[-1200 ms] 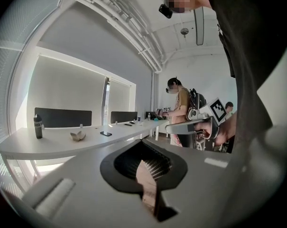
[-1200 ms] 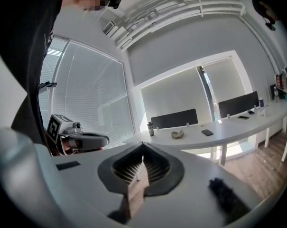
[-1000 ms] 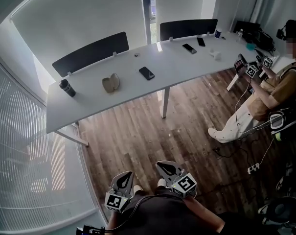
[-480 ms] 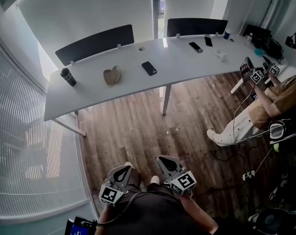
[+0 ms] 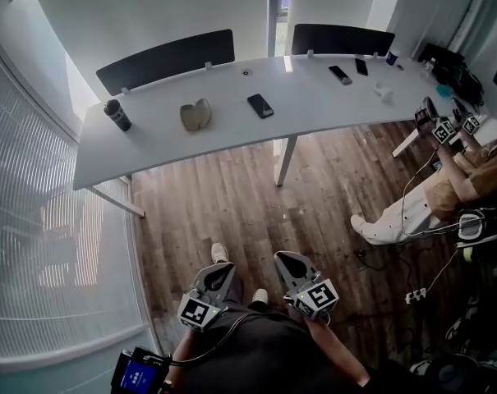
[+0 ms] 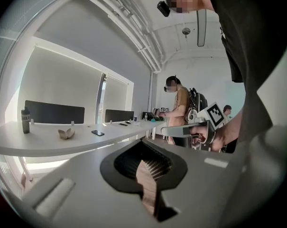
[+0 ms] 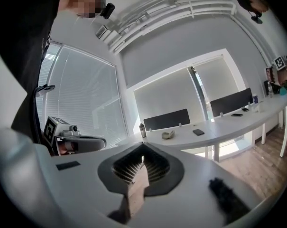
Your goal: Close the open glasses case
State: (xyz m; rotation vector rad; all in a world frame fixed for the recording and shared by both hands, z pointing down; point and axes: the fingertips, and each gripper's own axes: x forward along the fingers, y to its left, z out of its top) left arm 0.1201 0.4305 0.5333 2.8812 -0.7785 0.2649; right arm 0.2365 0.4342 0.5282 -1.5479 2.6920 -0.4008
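The glasses case [image 5: 195, 115] is beige and lies open on the long white table [image 5: 232, 130], far ahead across the wooden floor. It also appears small and distant in the left gripper view [image 6: 66, 133] and the right gripper view [image 7: 168, 135]. My left gripper [image 5: 219, 275] and right gripper [image 5: 287, 263] are held low, close to my body, side by side and far from the table. Both point forward. In their own views the left gripper [image 6: 142, 140] and the right gripper [image 7: 142, 145] have their jaws together with nothing between them.
On the table stand a black bottle [image 5: 116, 114] at the left end and a dark phone [image 5: 260, 105] right of the case. Black dividers [image 5: 166, 60] line its far edge. Another person [image 5: 462, 179] sits at the right with grippers. A power strip [image 5: 414, 295] and cables lie on the floor.
The table and case have shifted slightly right and lower in the head view. Both grippers stay shut and low near my body.
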